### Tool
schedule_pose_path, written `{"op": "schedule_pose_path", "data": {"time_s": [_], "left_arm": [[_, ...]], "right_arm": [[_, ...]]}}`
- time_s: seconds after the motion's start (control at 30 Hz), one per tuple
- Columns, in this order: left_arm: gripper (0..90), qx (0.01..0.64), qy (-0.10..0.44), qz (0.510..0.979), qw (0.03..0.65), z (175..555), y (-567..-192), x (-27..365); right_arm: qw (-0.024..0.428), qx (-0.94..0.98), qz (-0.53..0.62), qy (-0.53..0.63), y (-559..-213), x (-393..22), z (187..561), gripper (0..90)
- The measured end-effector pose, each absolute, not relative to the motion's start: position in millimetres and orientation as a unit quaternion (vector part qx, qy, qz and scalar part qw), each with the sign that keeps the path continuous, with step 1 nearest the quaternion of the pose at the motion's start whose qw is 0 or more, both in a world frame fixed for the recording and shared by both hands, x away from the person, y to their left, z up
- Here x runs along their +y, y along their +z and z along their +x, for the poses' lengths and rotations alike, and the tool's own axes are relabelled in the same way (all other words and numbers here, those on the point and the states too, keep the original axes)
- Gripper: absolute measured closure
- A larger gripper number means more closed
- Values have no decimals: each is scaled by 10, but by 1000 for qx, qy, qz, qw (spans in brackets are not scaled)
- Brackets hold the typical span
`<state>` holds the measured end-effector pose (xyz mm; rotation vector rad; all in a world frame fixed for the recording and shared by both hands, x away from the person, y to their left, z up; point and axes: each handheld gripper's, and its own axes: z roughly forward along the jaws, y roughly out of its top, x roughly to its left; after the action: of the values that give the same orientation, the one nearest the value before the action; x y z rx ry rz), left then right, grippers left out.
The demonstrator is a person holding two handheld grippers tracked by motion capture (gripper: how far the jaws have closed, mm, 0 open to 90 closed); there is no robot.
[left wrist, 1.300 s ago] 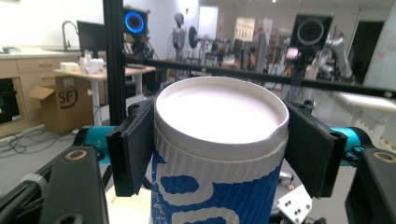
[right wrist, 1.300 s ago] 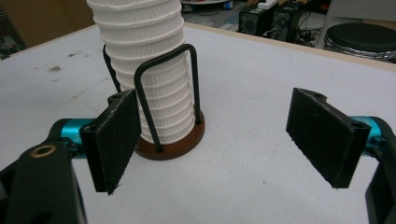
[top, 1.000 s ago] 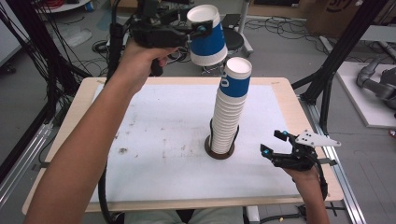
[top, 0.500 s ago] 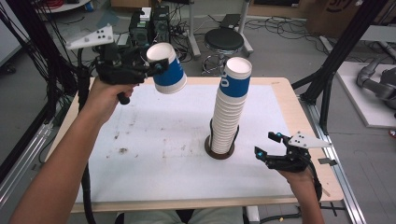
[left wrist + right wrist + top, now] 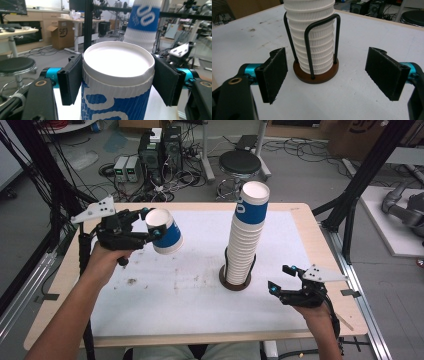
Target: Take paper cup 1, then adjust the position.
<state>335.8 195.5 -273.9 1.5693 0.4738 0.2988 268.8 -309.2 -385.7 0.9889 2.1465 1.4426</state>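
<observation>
Gripping the blue-and-white ribbed paper cup (image 5: 117,82) by its rim, the left gripper (image 5: 142,227) has both pads clamped on it, cup tilted in the air over the counter (image 5: 165,300), left of the tall stack of cups (image 5: 247,237) in its wire holder. Right gripper (image 5: 282,280) idles, jaws spread wide, nothing between. Likely step: carry-off of one cup; next needs uprighting and a set-down. Right gripper view exposes the holder's brown base (image 5: 317,75).

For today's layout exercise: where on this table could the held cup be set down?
Free: the white mat between the held cup and the cup stack, and the strip along the near edge. Crowded: round the stack's stand, beside the right tongs.
</observation>
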Motion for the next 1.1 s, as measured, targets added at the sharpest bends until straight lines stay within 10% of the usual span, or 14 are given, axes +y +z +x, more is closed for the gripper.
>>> {"op": "schedule_pose_path", "data": {"time_s": [1.1], "left_arm": [[296, 227, 122, 705, 661, 3127, -3440, 2028]], "right_arm": [[177, 771, 321, 522, -3852, -2951, 2643, 184]]}}
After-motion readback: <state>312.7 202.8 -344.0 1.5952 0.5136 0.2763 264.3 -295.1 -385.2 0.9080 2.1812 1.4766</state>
